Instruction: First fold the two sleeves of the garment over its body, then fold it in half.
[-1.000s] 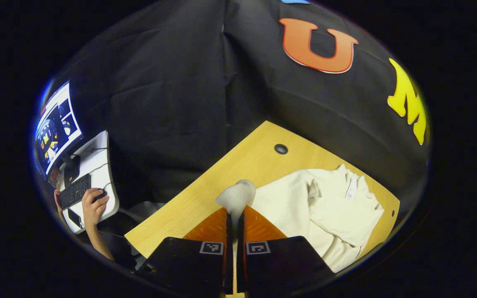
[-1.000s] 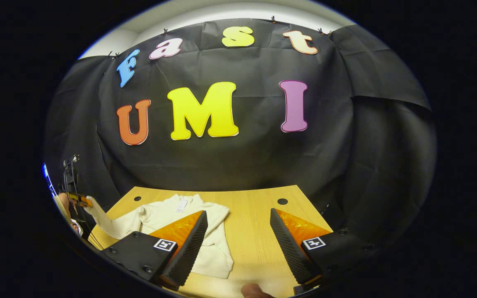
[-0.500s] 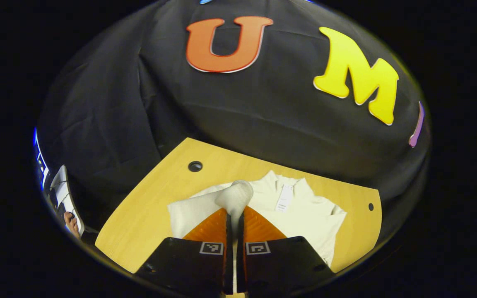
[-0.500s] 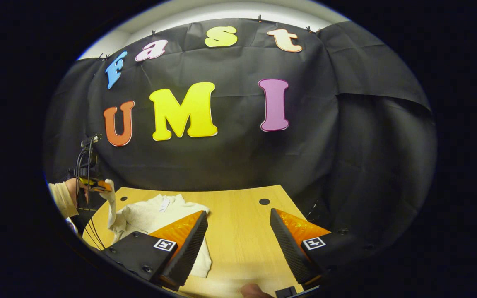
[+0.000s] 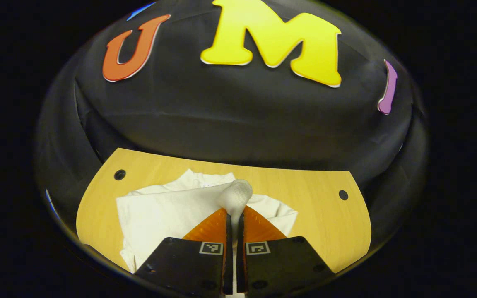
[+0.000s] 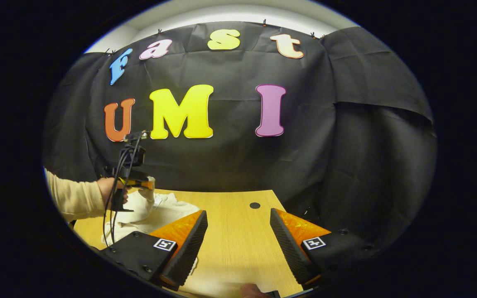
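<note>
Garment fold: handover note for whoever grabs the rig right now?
Left gripper: shut on the sleeve cuff, holding it up over the garment; in the right gripper view it hangs above the cloth at the table's left side.
Right gripper: open, holding nothing, over bare table.
Garment: cream top, lying on the wooden table.
Done: one sleeve picked up and carried across the body, not yet released.
Left: lay this sleeve down and let go; the other sleeve's state can't be judged; then fold in half.

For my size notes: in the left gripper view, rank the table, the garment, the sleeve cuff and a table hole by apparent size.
1. table
2. garment
3. sleeve cuff, enlarged by nearness, pinched in the left gripper
4. table hole
</note>
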